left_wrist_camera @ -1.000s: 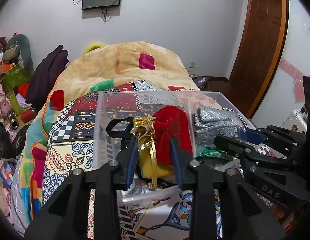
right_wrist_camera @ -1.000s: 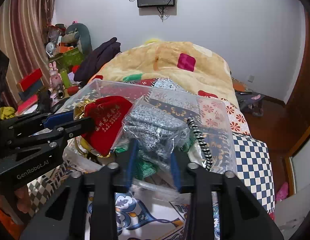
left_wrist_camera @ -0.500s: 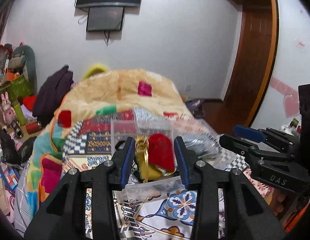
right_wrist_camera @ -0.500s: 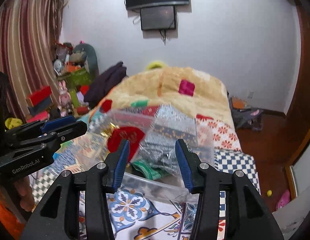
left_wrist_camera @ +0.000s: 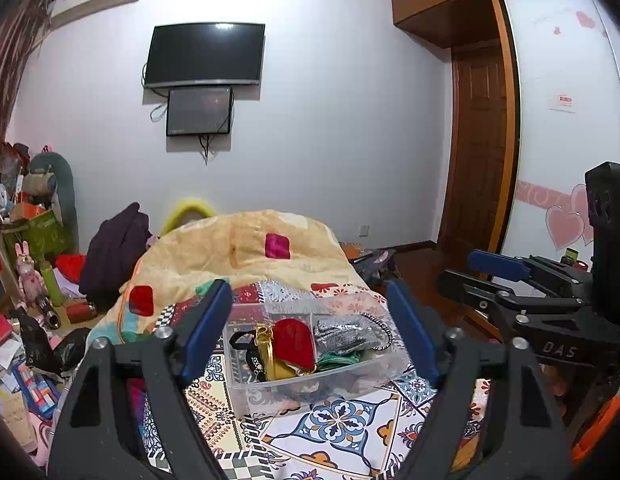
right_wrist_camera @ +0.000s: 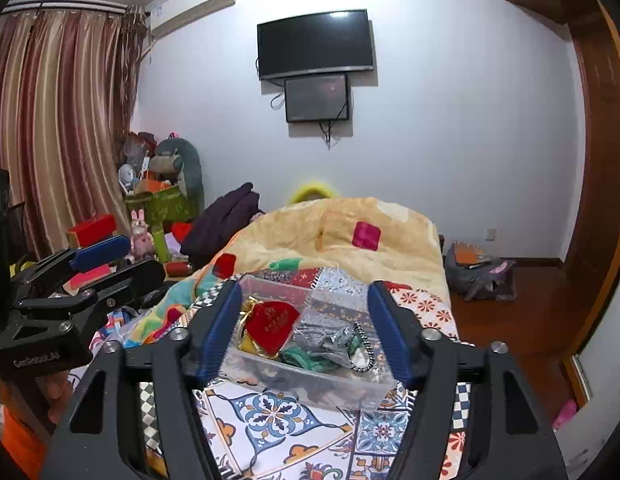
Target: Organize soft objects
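Note:
A clear plastic box (left_wrist_camera: 310, 388) (right_wrist_camera: 306, 390) stands on the patterned bedspread. In it lie a red pouch (left_wrist_camera: 294, 344) (right_wrist_camera: 272, 326), a gold pouch (left_wrist_camera: 264, 334), a silver-grey bag (left_wrist_camera: 342, 334) (right_wrist_camera: 320, 334), a green cloth (left_wrist_camera: 336, 360) (right_wrist_camera: 300, 358) and a black-and-white cord (right_wrist_camera: 362, 346). My left gripper (left_wrist_camera: 310, 340) is open and empty, held back from the box. My right gripper (right_wrist_camera: 304, 330) is open and empty too, also back from the box. Each gripper shows at the side of the other's view.
A yellow quilt (left_wrist_camera: 246, 248) is heaped on the bed behind the box. Toys, boxes and a dark garment (left_wrist_camera: 114, 252) clutter the left side. A wooden door (left_wrist_camera: 474, 160) and floor with a bag (right_wrist_camera: 478, 272) are at the right.
Both grippers have opened wide and pulled back and up from the box. The red pouch and silver-grey bag, held a second ago, now lie in the box.

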Available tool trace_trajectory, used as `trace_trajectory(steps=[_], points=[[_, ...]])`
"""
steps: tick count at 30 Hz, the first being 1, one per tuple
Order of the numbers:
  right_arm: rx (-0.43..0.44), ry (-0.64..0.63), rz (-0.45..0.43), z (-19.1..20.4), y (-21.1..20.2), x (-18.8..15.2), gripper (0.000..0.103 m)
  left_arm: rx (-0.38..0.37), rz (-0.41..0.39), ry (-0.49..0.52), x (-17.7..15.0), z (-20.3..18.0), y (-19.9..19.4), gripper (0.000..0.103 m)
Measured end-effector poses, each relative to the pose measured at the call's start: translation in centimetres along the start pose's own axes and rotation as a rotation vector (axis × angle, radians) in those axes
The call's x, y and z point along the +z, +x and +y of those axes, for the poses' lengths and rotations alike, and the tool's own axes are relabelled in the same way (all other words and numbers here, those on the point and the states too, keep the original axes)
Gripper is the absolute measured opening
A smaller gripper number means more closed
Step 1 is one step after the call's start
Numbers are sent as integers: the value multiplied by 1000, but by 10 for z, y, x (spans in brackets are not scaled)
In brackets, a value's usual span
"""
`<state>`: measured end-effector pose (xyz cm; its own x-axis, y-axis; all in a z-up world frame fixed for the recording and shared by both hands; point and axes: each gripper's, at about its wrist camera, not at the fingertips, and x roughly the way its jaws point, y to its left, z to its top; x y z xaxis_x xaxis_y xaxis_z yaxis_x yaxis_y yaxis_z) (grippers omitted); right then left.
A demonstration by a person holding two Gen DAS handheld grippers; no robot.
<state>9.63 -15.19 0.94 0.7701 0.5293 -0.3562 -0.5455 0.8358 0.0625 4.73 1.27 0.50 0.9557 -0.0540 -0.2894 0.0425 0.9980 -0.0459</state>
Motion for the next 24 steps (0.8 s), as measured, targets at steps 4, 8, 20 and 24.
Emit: trace_trajectory(steps=[4,8,20,24], points=[[-10,2,-28,-1,-5,-3,79,9,-20,6,0,-4,-6,94],[-19,7,-51,-3,-9,-5,85,22,-28,4,-3,-4,-6,99],[-17,7,-52,-4,-13,-12,89,24,-20,-9,-6,0,-4,99],[-15,10,-58,-4,-15,-12,89,26,-20,-7,-6,0,-5,99]])
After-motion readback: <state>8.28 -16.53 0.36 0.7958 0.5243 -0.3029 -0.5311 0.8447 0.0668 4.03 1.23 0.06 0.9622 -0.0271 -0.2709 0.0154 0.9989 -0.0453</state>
